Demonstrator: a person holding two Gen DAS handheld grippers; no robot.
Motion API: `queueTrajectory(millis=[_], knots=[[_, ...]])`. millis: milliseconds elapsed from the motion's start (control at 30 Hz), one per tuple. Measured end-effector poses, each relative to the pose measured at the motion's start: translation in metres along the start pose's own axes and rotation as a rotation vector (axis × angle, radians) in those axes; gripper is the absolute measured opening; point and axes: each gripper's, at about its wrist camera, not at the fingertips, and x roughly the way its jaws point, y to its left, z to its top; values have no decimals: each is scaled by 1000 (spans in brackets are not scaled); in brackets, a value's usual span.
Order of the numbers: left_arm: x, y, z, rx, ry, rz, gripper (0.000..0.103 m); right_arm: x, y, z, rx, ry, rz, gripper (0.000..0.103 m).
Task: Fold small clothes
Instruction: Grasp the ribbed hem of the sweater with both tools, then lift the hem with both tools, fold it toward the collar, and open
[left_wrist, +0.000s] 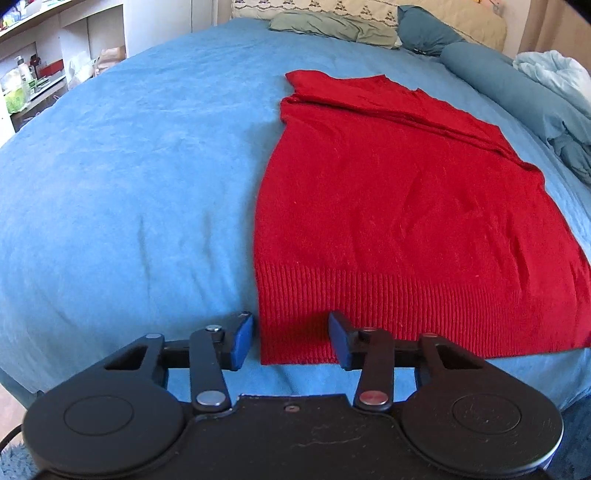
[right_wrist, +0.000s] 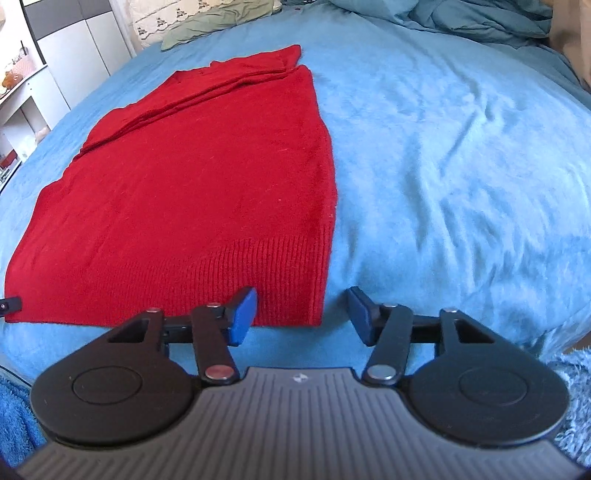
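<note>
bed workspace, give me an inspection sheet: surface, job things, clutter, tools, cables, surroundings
surface: blue bedspread, lightly creased.
job's things: red knit sweater lying flat, ribbed hem toward the tools, upper part folded over in layers.
clutter: green cloth, teal bolster and bunched pale bedding at the far end and edge of the bed.
grippers: left tool open, straddling the hem's near left corner; right tool open, straddling the near right corner; neither grips cloth.
cables: thin dark cord at the left wrist view's lower left edge.
surroundings: white shelves holding bottles.
</note>
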Motion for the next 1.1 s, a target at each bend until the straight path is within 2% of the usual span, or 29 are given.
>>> queueTrajectory(millis=[167,233,300,433,667,867,1000,1100], knots=[[-1,-5,-1,21,0,-2,11,-1,8,1,-19,1,15,45],[-1,-8,0,46,0,3,7,0,10,2,-17,1,28,29],[-2,-10,1,60,3,6,6,0,12,3,-14,1,43,24],[-11,-6,7,19,-9,3,6,-5,10,5,-6,-15,56,22],[-51,-5,38,-17,-124,-30,6,-33,4,31,30,-92,113,22],[-75,-10,101,-49,-235,-94,5,-55,4,87,73,-187,193,22],[-71,-20,170,-47,-301,-103,5,-53,7,156,84,-234,242,22],[-56,-29,232,-39,-344,-86,5,-39,9,222,103,-265,276,22]])
